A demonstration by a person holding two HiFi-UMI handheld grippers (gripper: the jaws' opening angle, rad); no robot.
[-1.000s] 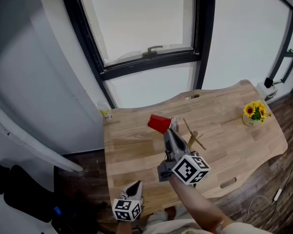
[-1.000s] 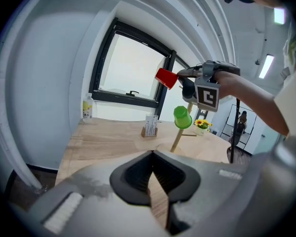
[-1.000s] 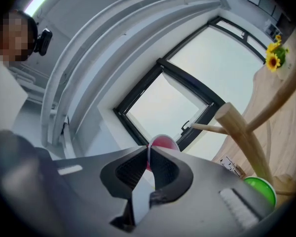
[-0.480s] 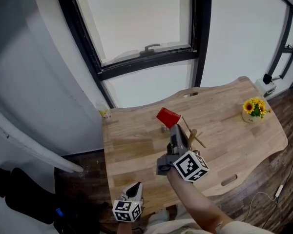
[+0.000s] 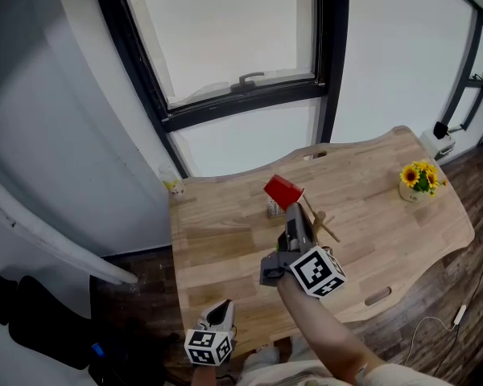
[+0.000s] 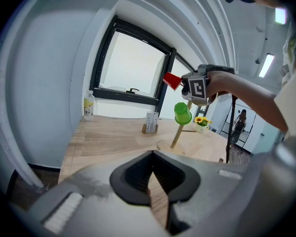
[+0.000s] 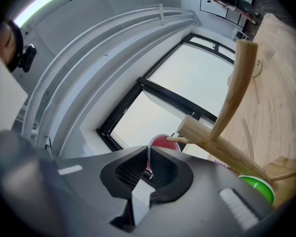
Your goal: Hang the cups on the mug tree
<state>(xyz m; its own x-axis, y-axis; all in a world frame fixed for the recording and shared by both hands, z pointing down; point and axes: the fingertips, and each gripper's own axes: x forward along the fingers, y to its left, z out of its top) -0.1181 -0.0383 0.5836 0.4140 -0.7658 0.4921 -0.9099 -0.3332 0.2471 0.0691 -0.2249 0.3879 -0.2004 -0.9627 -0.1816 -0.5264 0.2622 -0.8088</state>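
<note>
My right gripper (image 5: 291, 210) is shut on the rim of a red cup (image 5: 283, 191) and holds it tilted in the air beside the top of the wooden mug tree (image 5: 323, 225). In the right gripper view a thin peg tip (image 7: 178, 139) reaches to the mouth of the red cup (image 7: 161, 142), with the trunk (image 7: 226, 151) just to the right. A green cup (image 6: 182, 113) hangs on the mug tree (image 6: 176, 136). My left gripper (image 5: 222, 310) is low at the table's near edge, shut and empty.
On the wooden table (image 5: 225, 244) a small card stand (image 5: 272, 209) sits behind the tree, a pot of sunflowers (image 5: 420, 186) stands at the far right, and a small bottle (image 5: 172, 186) stands at the back left corner by the window wall.
My right gripper has carried the red cup to the right and slightly up, to the mug tree's top. The left gripper has stayed where it was.
</note>
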